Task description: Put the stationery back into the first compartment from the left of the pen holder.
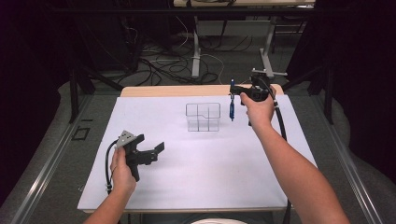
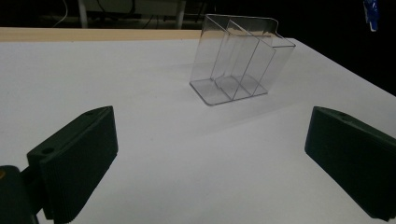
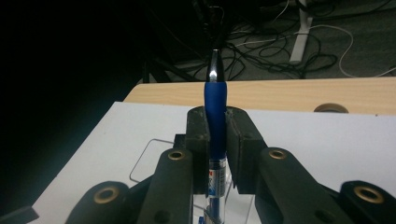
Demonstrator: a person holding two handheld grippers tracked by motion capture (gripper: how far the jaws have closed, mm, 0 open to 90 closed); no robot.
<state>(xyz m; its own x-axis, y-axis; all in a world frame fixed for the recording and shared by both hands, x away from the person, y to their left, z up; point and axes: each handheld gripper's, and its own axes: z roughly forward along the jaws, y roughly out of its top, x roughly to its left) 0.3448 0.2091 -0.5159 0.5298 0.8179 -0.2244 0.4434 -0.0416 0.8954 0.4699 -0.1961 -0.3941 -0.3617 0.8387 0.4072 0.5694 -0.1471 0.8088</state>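
Two grippers are sharing work: the right gripper [image 1: 232,93] is clamping a blue pen [image 1: 231,108] upright beside the clear organizer [image 1: 202,117], likely for dropping in, while the left gripper [image 1: 152,143] is waiting with jaws spread wide.

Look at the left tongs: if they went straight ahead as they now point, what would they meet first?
Probably the clear divided holder. It stands ahead of the open left tongs, slightly right of centre, with bare white table between. Depth is hard to judge.

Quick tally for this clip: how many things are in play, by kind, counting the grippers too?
Clear divided organizer: 1
Blue pen: 1, clamped in the right gripper
Grippers: 2, the right one and the open left gripper
Total: 4
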